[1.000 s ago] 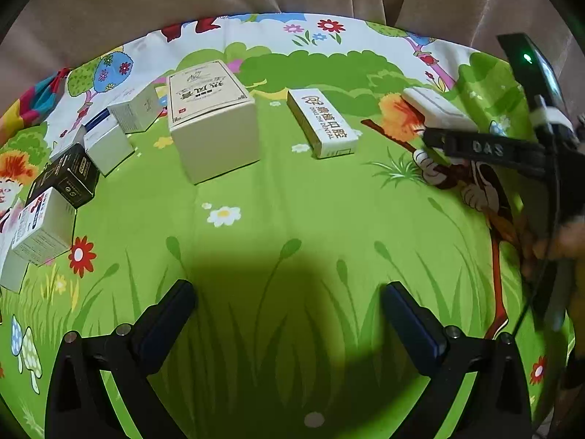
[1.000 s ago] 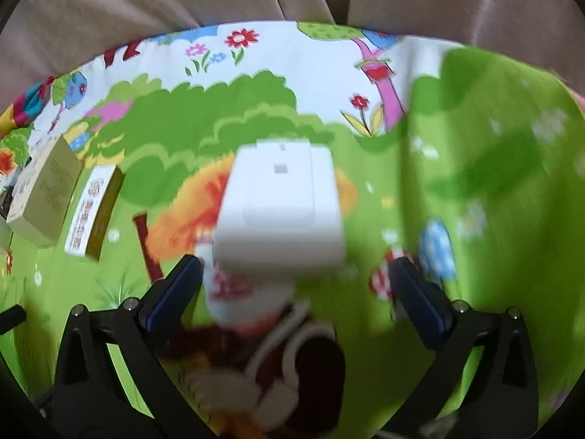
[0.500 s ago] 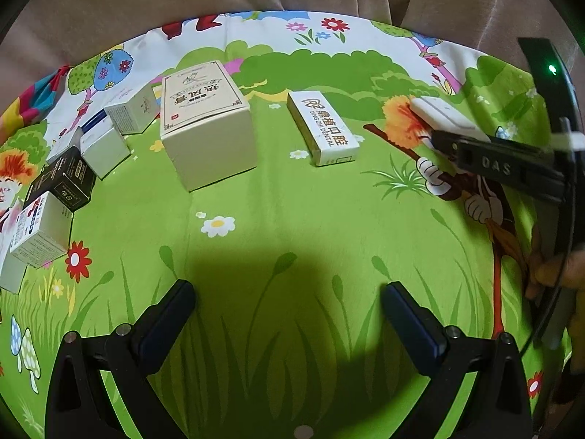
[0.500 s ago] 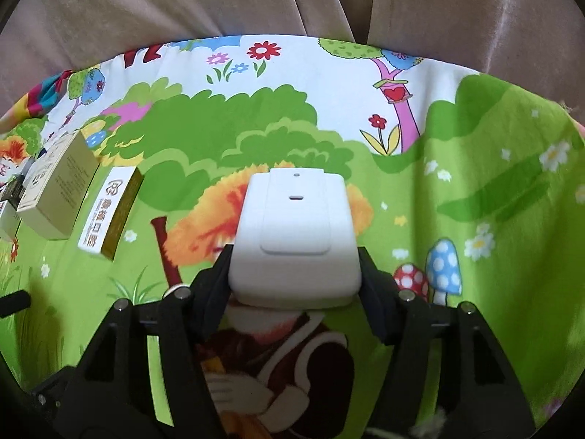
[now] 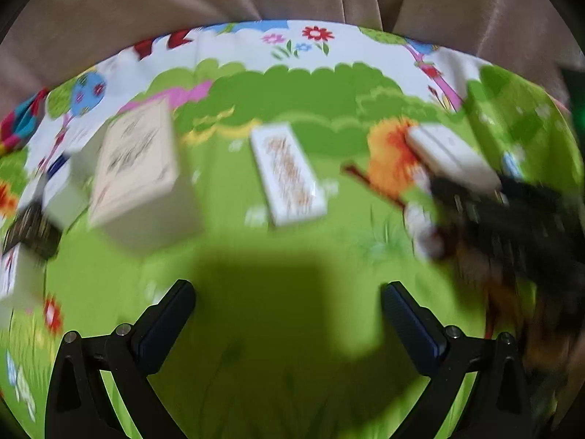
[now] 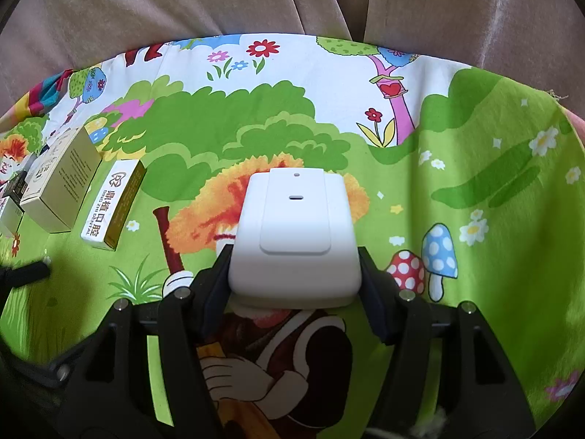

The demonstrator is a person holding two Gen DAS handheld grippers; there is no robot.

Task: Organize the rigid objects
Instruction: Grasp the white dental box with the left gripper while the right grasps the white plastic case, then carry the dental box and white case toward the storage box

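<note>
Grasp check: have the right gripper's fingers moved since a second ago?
Yes: right gripper closed inward onto the white device, which stays over the orange tree.

Both grippers black plastic — left gripper [image 5: 287,301] and right gripper [image 6: 294,274] with dark blue finger pads, silver screws (two per arm).

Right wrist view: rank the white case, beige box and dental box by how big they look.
1. white case, largest, but nearest the camera, so unsure
2. beige box
3. dental box, smallest
</note>
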